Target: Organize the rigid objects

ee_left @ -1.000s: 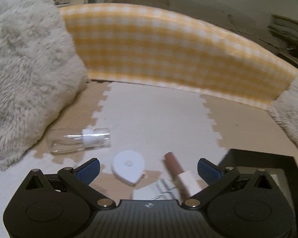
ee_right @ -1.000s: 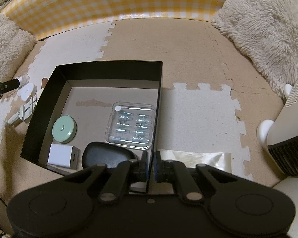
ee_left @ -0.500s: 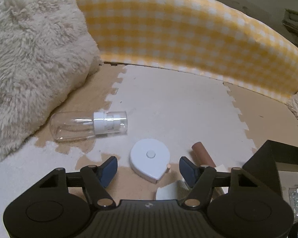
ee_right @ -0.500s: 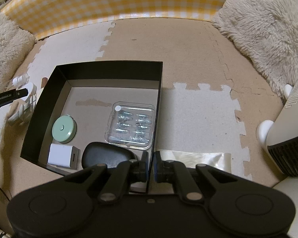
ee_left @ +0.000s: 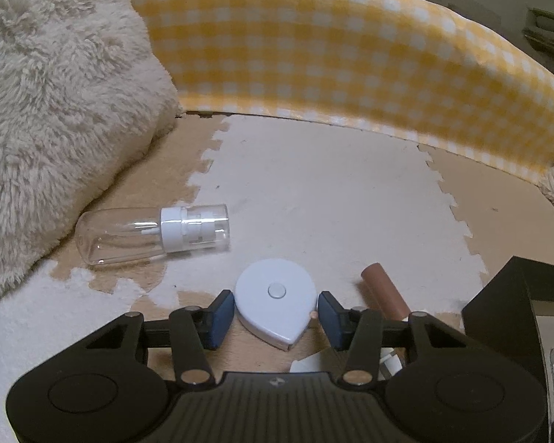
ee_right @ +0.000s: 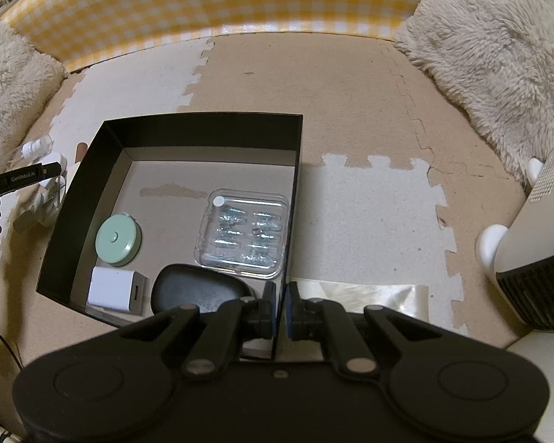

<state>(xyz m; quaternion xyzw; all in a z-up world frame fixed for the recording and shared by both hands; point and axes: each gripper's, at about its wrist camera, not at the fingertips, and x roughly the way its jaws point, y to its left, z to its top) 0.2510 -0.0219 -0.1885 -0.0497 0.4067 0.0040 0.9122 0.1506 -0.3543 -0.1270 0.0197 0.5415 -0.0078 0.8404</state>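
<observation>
Blue-padded jaws of the left gripper (ee_left: 276,316) were closing around the white tape measure (ee_left: 275,302), which lay flat on the foam floor mat (ee_left: 332,192) between them; the pads stood just beside its sides, and whether they were already pressing was hard to tell. The case is teardrop-shaped, tapering toward the camera, so the step would go best with the pads meeting its round, wider part squarely; a pinch on the taper would likely squirt it out. A gentle, even closing before any lift seemed wise.

Just right of the jaws lay a brown tube (ee_left: 384,291), near enough to be nudged. A clear pump bottle (ee_left: 151,232) lay on its side farther left, against a fluffy cushion (ee_left: 55,92).

Across the mat, the right gripper (ee_right: 280,308) had its jaws pinched on the near wall of the black box (ee_right: 203,125), apparently steadying it. Inside already sat a green tape measure (ee_right: 117,238), a white charger (ee_right: 116,289), a clear case (ee_right: 245,234) and a black oval object (ee_right: 199,289). The white one probably belonged there too.
</observation>
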